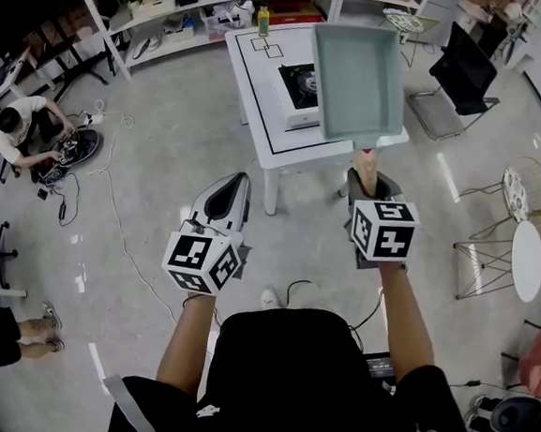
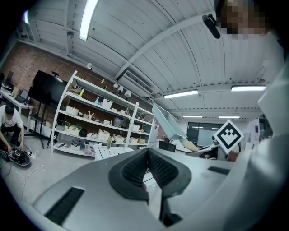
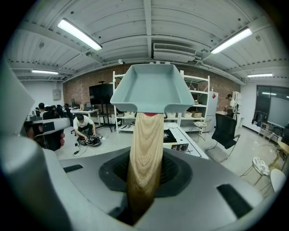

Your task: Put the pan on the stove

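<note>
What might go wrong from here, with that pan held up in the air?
The right gripper clamps the pan only by its wooden handle, so the pan may tip or slip. In the head view the pan hides part of the stove, so it may land off-centre.

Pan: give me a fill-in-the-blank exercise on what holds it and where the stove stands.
The right gripper is shut on the pan's wooden ____.
The left gripper is shut and holds ____.
The stove sits on the ____ table.
Missing words: handle; nothing; white.
</note>
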Available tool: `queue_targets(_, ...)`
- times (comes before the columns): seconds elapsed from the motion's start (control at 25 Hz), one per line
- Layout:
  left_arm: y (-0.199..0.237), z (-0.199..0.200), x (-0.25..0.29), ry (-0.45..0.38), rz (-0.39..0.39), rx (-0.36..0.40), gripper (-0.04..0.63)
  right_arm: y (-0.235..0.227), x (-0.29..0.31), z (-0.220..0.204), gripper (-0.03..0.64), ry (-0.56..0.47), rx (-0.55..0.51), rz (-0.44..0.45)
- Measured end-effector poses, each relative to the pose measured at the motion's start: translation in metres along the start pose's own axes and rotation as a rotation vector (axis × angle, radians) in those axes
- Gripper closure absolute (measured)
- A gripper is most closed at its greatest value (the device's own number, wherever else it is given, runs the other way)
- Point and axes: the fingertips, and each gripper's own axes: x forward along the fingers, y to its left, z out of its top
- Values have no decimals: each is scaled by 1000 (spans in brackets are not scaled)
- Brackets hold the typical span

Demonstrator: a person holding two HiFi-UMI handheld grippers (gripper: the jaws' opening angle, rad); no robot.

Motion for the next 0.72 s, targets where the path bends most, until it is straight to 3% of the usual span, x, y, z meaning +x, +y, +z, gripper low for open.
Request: queue_targets(0.72,35,2,87,11,8,0,584,-38,83,25,546,28,6,9)
